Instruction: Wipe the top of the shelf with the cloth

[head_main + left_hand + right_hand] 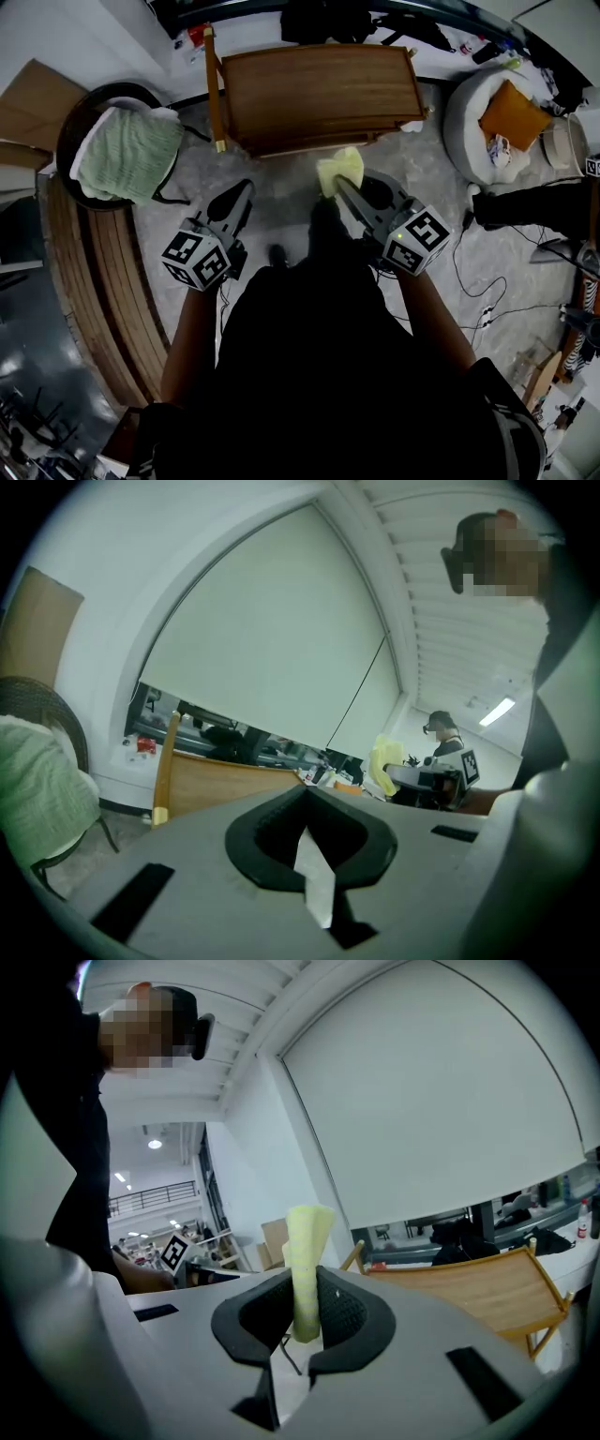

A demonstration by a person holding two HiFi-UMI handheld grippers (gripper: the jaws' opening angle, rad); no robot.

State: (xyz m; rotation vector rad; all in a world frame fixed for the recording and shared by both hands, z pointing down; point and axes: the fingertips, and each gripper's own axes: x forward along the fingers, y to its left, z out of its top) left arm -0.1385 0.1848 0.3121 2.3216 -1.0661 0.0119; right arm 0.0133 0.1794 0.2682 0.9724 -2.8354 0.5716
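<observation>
The wooden shelf stands ahead of me on the grey floor, and its flat top is bare. My right gripper is shut on a pale yellow cloth, held just in front of the shelf's near edge. In the right gripper view the cloth sticks up between the jaws of the right gripper, with the shelf beyond at the right. My left gripper is shut and empty, to the left of the cloth and short of the shelf. In its own view the left gripper points over the shelf.
A dark round chair with a green towel sits at the left. A white round cushion holding an orange pillow lies right of the shelf. Cables trail on the floor at the right. A curved wooden bench runs along the left.
</observation>
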